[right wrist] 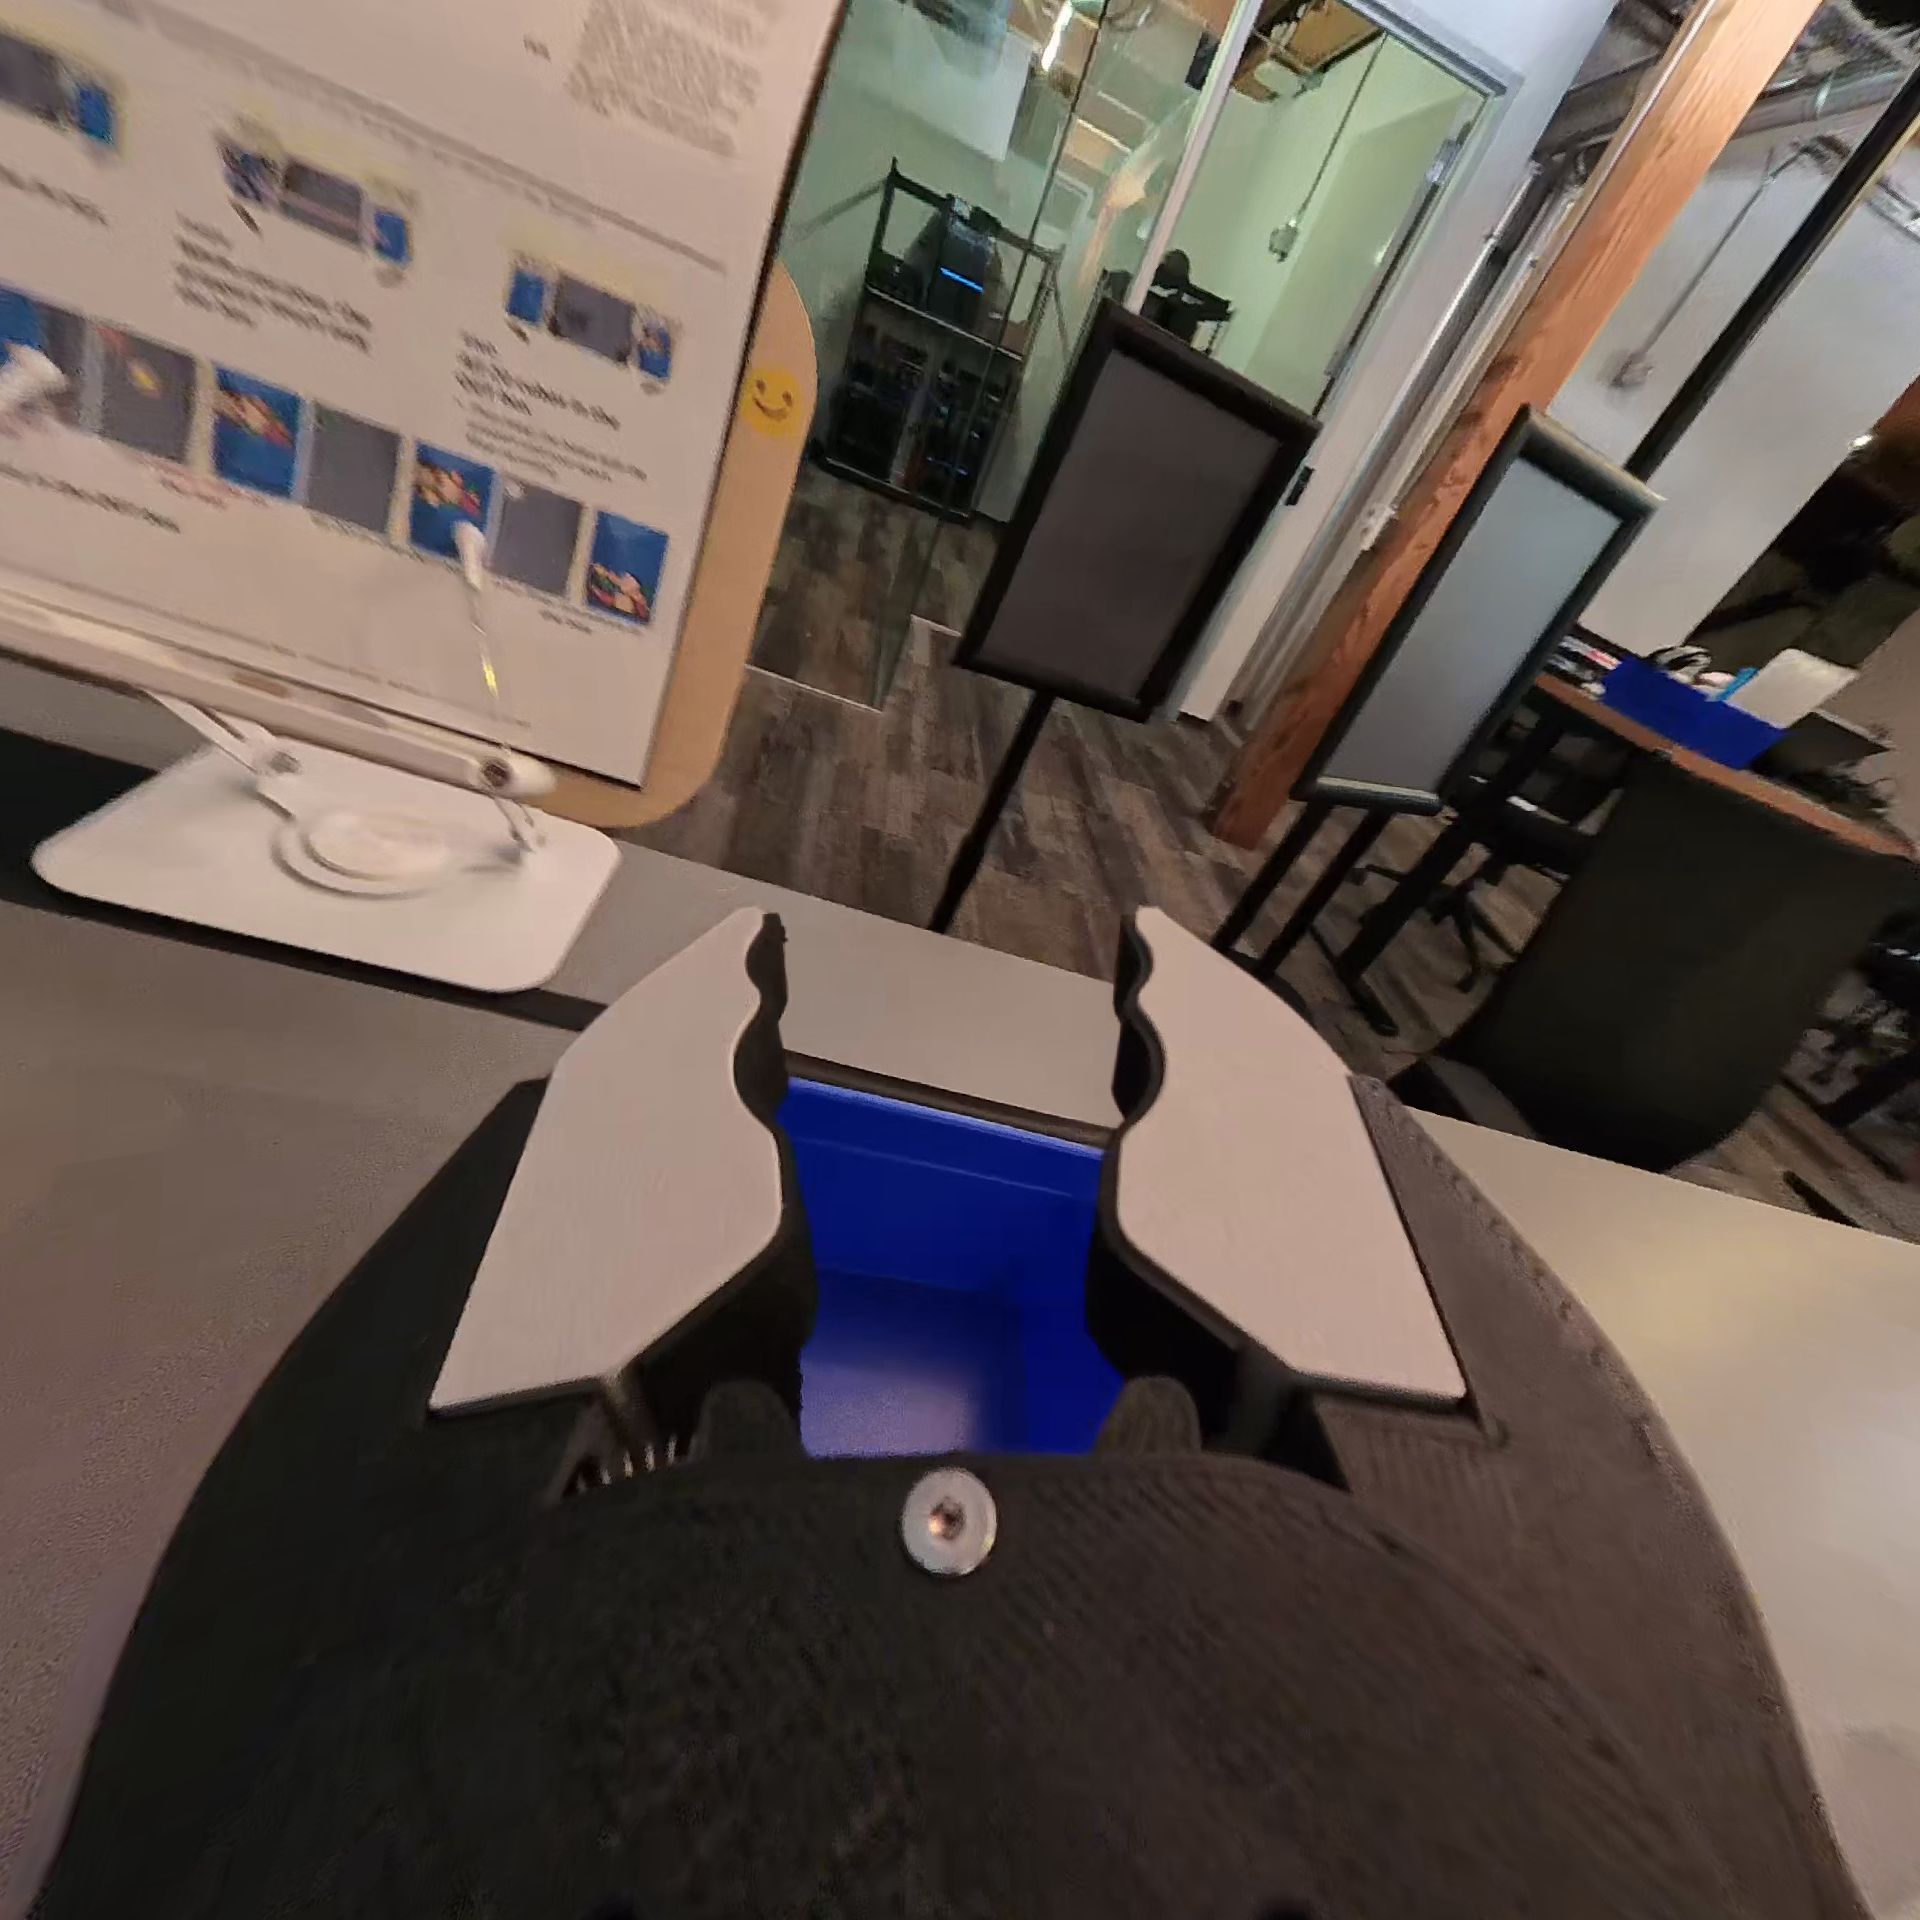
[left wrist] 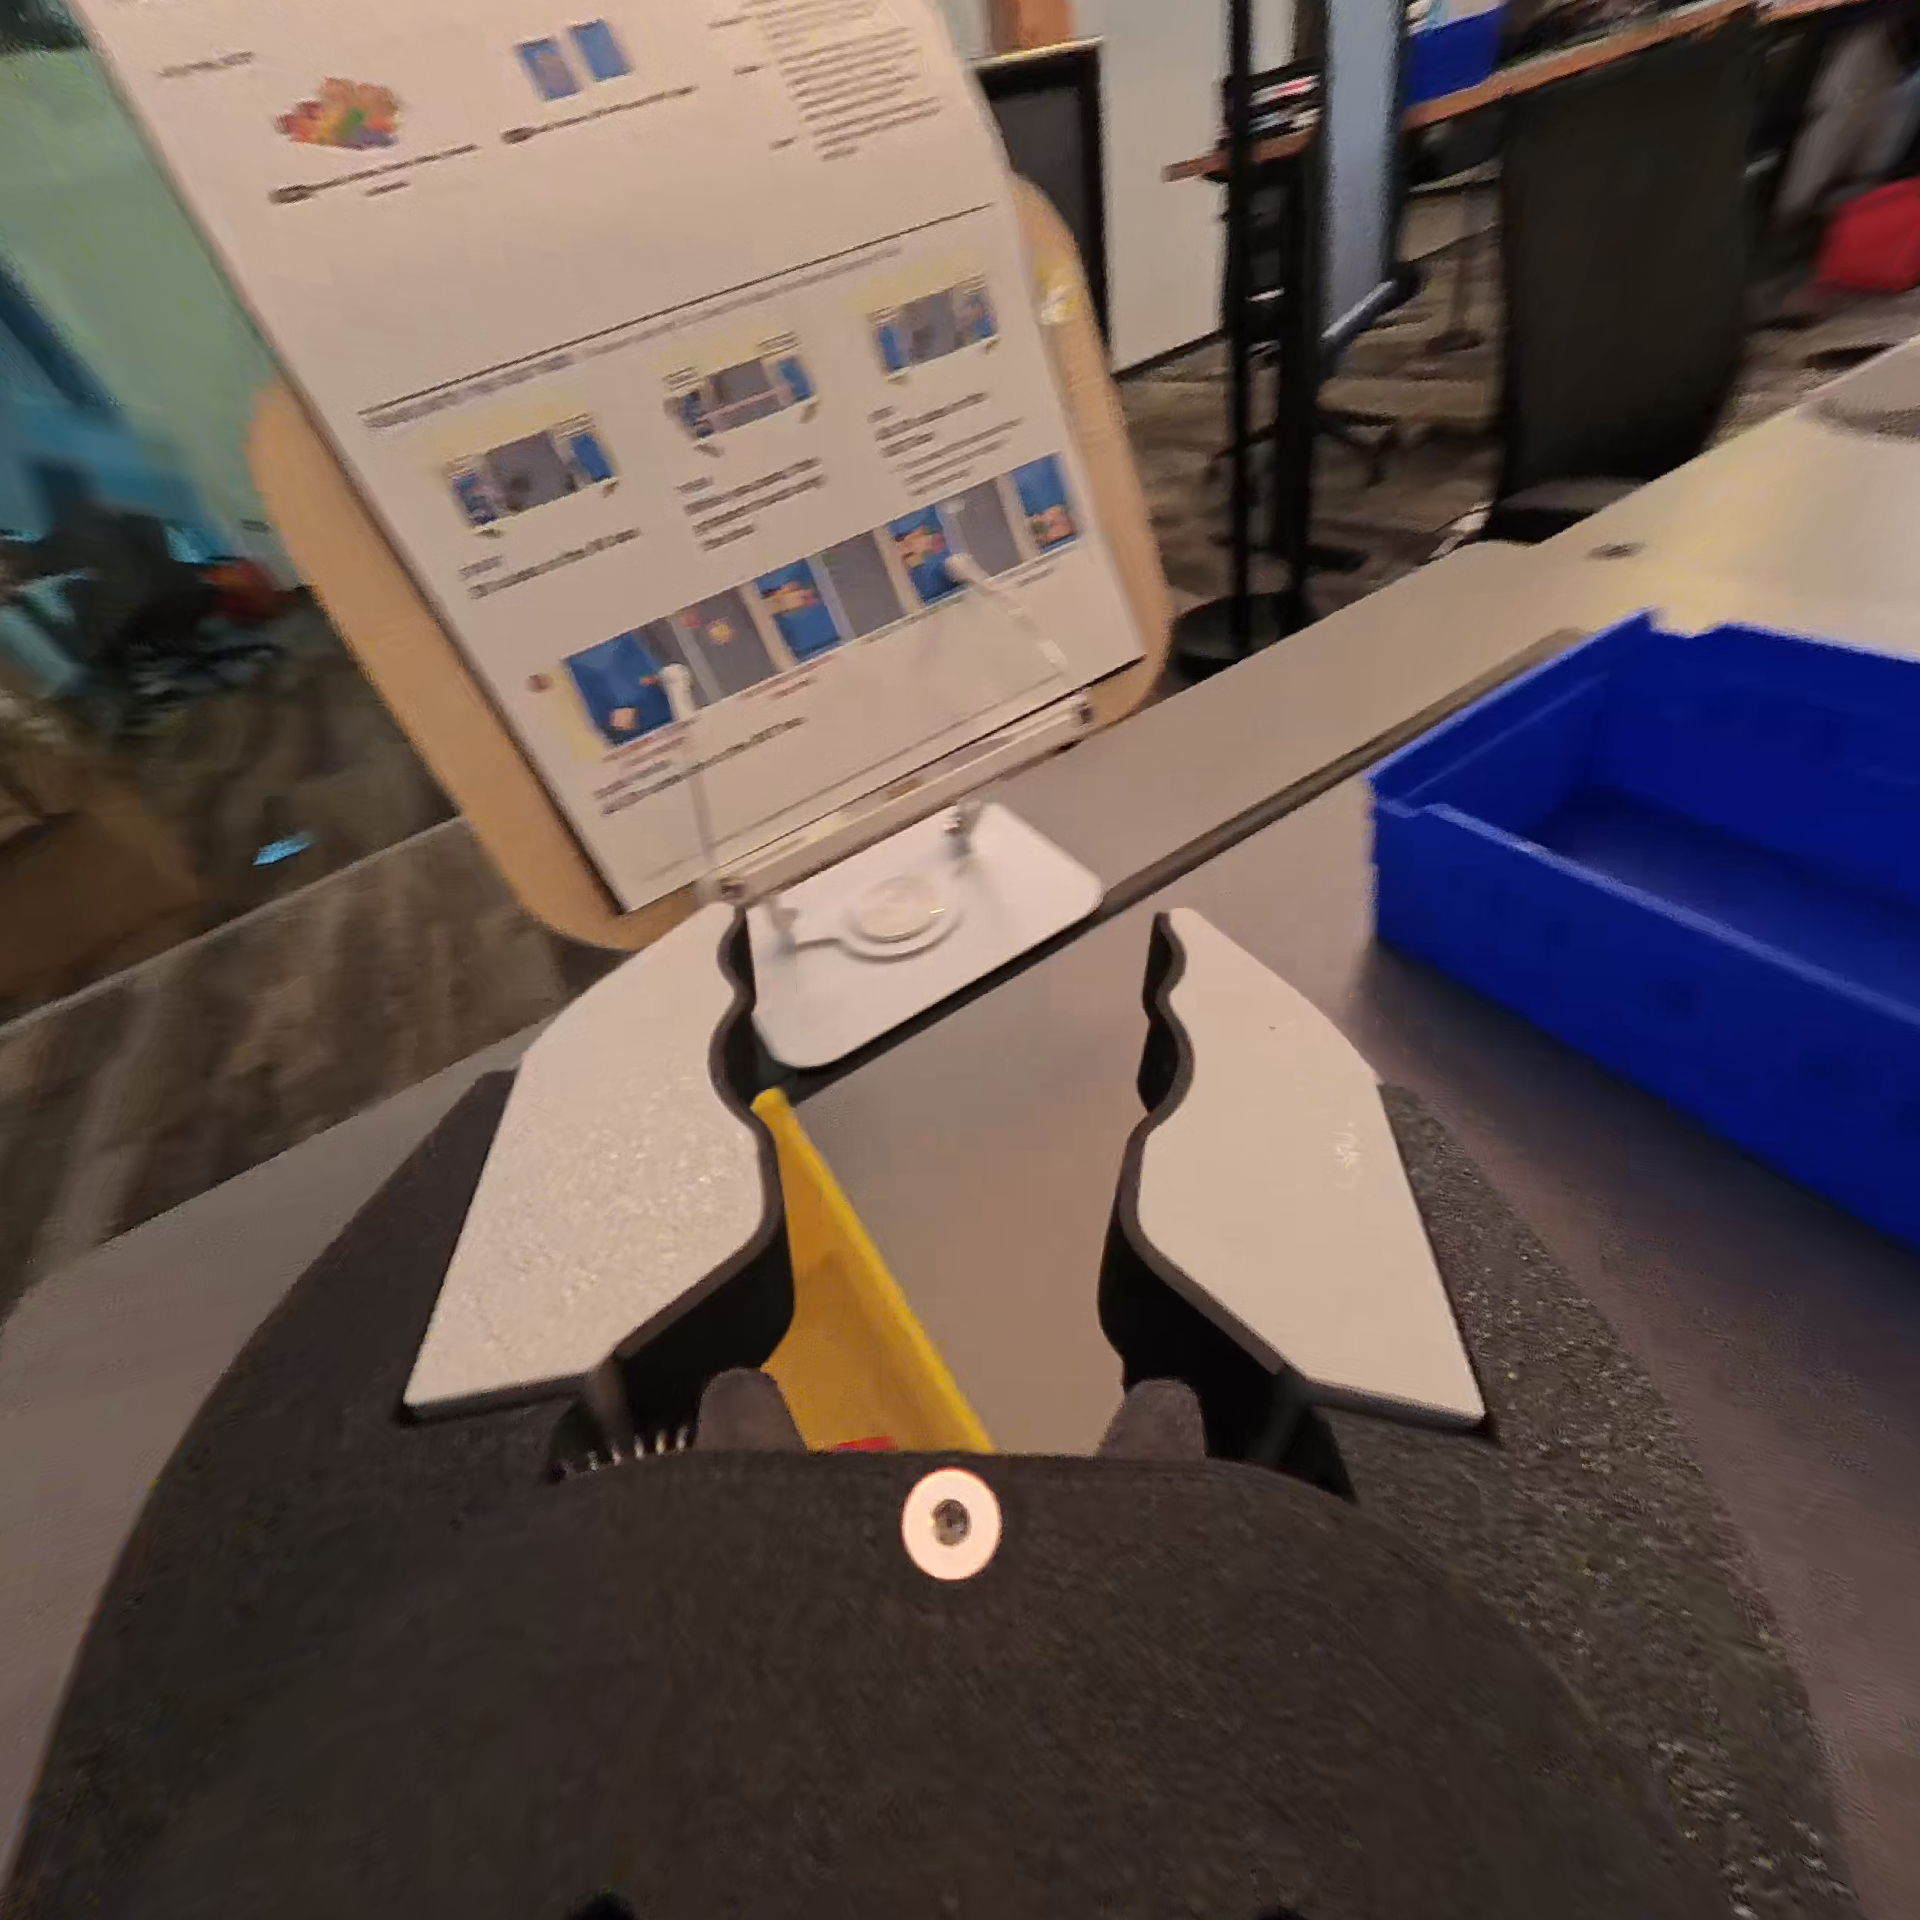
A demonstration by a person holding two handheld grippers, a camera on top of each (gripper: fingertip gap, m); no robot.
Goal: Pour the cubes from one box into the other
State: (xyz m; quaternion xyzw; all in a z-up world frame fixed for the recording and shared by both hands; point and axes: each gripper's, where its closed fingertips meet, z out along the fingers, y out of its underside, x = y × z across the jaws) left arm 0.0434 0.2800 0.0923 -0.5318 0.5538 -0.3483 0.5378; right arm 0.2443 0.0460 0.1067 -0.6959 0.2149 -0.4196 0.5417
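Observation:
In the left wrist view my left gripper (left wrist: 945,966) is open and empty above the dark mat (left wrist: 997,1195). A yellow slanted surface (left wrist: 862,1299) with a bit of red (left wrist: 862,1444) at its near end shows under the left finger (left wrist: 623,1174); I cannot tell what it is. A blue box (left wrist: 1662,914) stands on the table to the right and looks empty. In the right wrist view my right gripper (right wrist: 951,935) is open, hovering over a blue box (right wrist: 935,1226) whose visible inside is bare. No cubes show clearly.
A printed instruction sheet on a white stand (left wrist: 914,925) stands at the back of the table; it also shows in the right wrist view (right wrist: 332,862). The table's far edge (right wrist: 935,997) lies just beyond the right gripper. Screens on poles (right wrist: 1122,509) and desks stand behind.

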